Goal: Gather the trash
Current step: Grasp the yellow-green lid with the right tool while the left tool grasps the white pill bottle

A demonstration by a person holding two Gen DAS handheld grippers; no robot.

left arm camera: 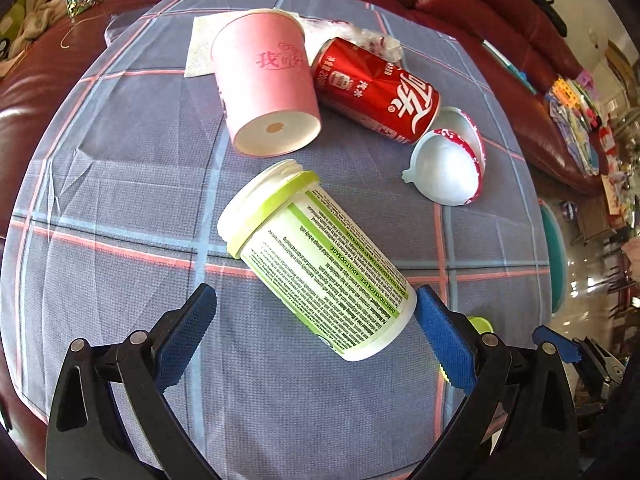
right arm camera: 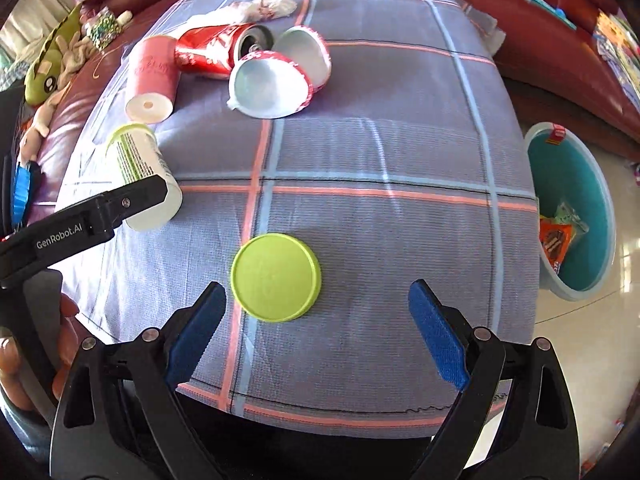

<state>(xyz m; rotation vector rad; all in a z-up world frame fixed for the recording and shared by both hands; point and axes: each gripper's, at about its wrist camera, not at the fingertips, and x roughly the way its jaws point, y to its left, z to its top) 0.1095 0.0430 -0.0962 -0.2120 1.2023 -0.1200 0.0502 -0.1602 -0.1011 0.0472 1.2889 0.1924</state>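
A white bottle with a green label (left arm camera: 320, 256) lies on its side on the plaid tablecloth (left arm camera: 120, 184), its lid off. My left gripper (left arm camera: 316, 320) is open, and the bottle's base sits between its blue pads, close to the right pad. The bottle's green lid (right arm camera: 276, 278) lies flat just ahead of my open right gripper (right arm camera: 316, 320), slightly left of centre. Further back lie a pink paper cup (left arm camera: 268, 84), a dented red soda can (left arm camera: 376, 88), two nested white plastic cups (left arm camera: 448, 164), a napkin (left arm camera: 200, 48) and a crumpled wrapper (left arm camera: 360, 36).
A teal bin (right arm camera: 572, 208) with wrappers inside stands on the floor off the table's right edge. A dark red sofa (right arm camera: 560, 60) wraps around the back, with soft toys (right arm camera: 48, 76) on its left. A person's hand (right arm camera: 24, 344) holds the left gripper.
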